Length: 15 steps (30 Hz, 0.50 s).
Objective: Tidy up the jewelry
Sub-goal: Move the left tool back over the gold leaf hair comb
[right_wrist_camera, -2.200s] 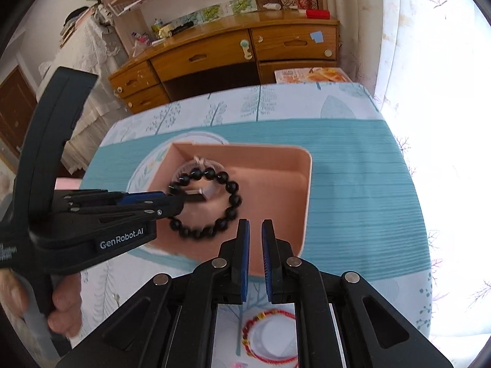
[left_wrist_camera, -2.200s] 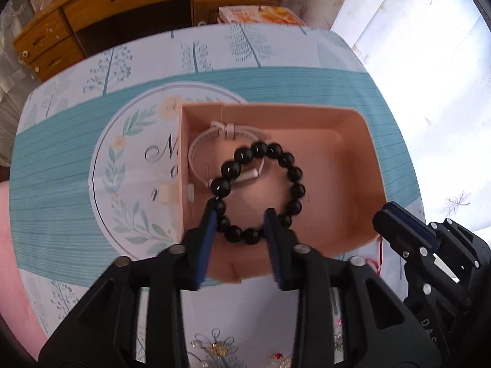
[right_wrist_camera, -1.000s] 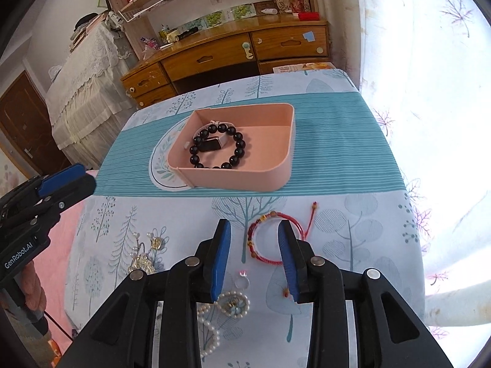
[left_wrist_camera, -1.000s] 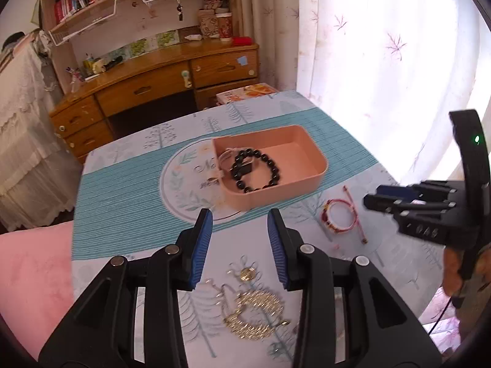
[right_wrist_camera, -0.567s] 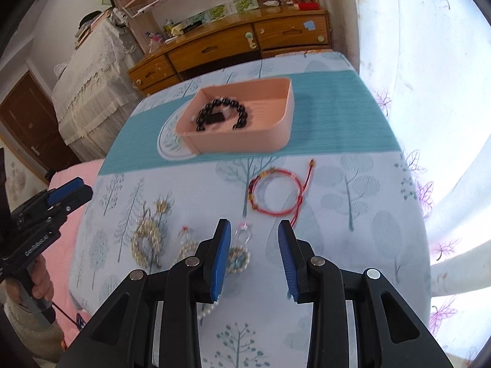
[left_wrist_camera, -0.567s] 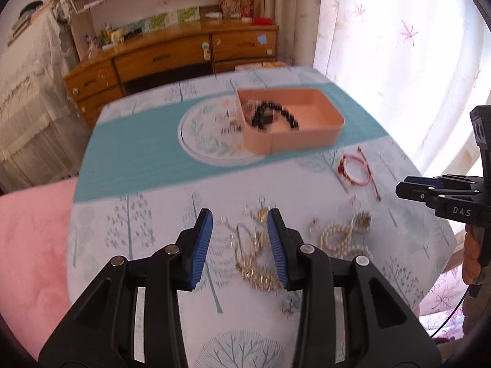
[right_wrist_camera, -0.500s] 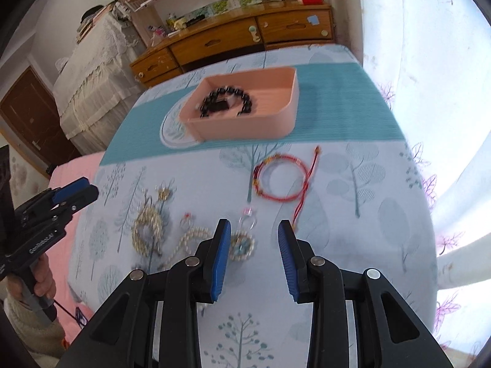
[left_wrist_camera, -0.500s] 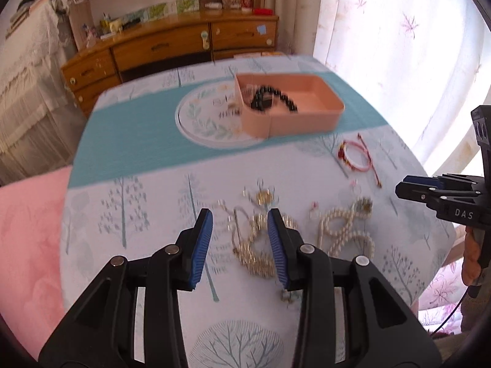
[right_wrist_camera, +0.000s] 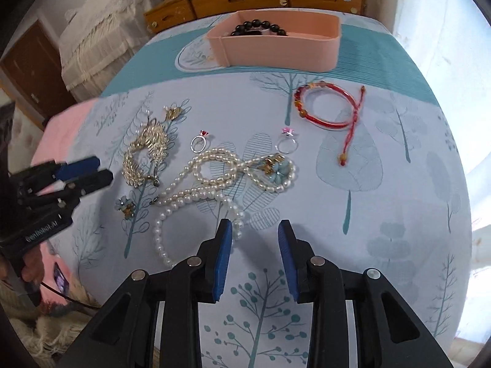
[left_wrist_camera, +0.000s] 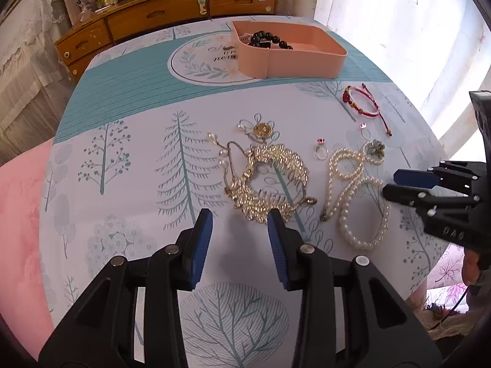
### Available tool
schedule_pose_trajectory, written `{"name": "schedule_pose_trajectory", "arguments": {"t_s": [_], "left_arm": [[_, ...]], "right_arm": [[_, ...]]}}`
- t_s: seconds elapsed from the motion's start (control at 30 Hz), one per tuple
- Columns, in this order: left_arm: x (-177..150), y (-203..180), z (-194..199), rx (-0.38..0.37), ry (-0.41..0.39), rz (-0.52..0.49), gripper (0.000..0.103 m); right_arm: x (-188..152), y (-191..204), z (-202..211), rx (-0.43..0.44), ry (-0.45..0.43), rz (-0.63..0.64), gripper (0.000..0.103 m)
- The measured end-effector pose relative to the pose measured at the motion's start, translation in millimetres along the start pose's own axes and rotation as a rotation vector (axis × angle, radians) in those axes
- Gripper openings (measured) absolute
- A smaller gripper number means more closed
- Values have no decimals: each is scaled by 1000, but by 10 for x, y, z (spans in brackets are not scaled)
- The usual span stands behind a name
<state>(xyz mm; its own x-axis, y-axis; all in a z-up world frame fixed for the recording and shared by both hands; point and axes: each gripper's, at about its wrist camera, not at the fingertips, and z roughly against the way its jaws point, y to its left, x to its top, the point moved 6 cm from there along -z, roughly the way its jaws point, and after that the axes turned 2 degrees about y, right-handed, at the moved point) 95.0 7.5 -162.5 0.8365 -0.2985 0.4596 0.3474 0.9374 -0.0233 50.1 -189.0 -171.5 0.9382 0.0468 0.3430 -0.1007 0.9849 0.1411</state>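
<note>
The loose jewelry lies mid-table on the tree-print tablecloth (right_wrist_camera: 383, 202): a gold chain necklace (left_wrist_camera: 270, 181), a pearl necklace (right_wrist_camera: 214, 178) just beside it, 2 rings (right_wrist_camera: 199, 142) and a red cord bracelet (right_wrist_camera: 325, 107) nearer the right edge. The pink plastic tray (left_wrist_camera: 307, 61), rounded at its corners, stands at the far side and holds a black bead bracelet (left_wrist_camera: 270, 38). Bare cloth lies between tray and jewelry. The left gripper (left_wrist_camera: 239, 239) and right gripper (right_wrist_camera: 254, 245) hover above the near edge, both released, jaws apart, holding nothing.
</note>
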Motion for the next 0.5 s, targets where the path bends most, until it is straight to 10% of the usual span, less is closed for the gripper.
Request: {"name": "schedule_pose_trajectory", "arguments": {"t_s": [0.23, 0.5], "left_arm": [[267, -4, -98, 20, 32, -111, 34], [470, -19, -358, -18, 121, -302, 34]], "right_arm": [[142, 379, -133, -164, 62, 273, 14], [204, 341, -150, -115, 110, 264, 7]]}}
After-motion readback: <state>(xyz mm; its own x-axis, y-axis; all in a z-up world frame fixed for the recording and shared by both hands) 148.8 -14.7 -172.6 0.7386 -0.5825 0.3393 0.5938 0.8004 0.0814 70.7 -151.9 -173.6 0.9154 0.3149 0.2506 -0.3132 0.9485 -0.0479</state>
